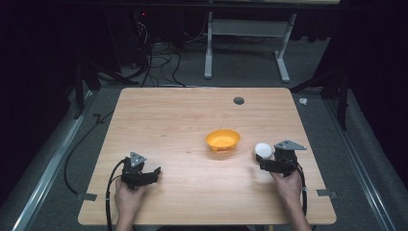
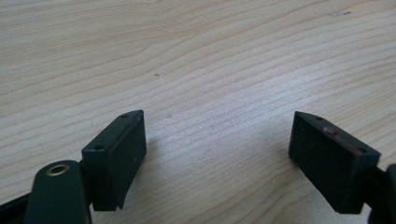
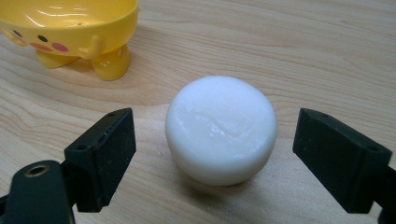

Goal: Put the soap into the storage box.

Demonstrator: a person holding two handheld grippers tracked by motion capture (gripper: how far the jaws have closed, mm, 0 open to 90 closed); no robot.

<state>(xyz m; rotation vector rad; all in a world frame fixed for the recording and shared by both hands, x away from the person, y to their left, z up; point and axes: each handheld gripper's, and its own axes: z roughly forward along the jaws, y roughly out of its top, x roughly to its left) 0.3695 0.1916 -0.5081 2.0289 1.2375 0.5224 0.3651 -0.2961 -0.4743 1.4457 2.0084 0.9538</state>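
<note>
Items counted: one white puck (image 3: 220, 129), one yellow bowl (image 1: 223, 140), two grippers, all on one wooden surface (image 1: 192, 115).

The puck lies flat just to the right of the bowl in the high view, the two near each other but apart. The right gripper (image 1: 264, 161) sits just on the person's side of the puck, released: the right gripper view shows its jaws spread wide on either side of the puck, a gap at each pad, the puck resting on the surface. That view also shows a painted face and stubby feet on the bowl, detail the high view does not resolve.

The left gripper (image 1: 151, 173) rests well to the left of the bowl, jaws apart; the left gripper view shows bare wood grain between them
</note>
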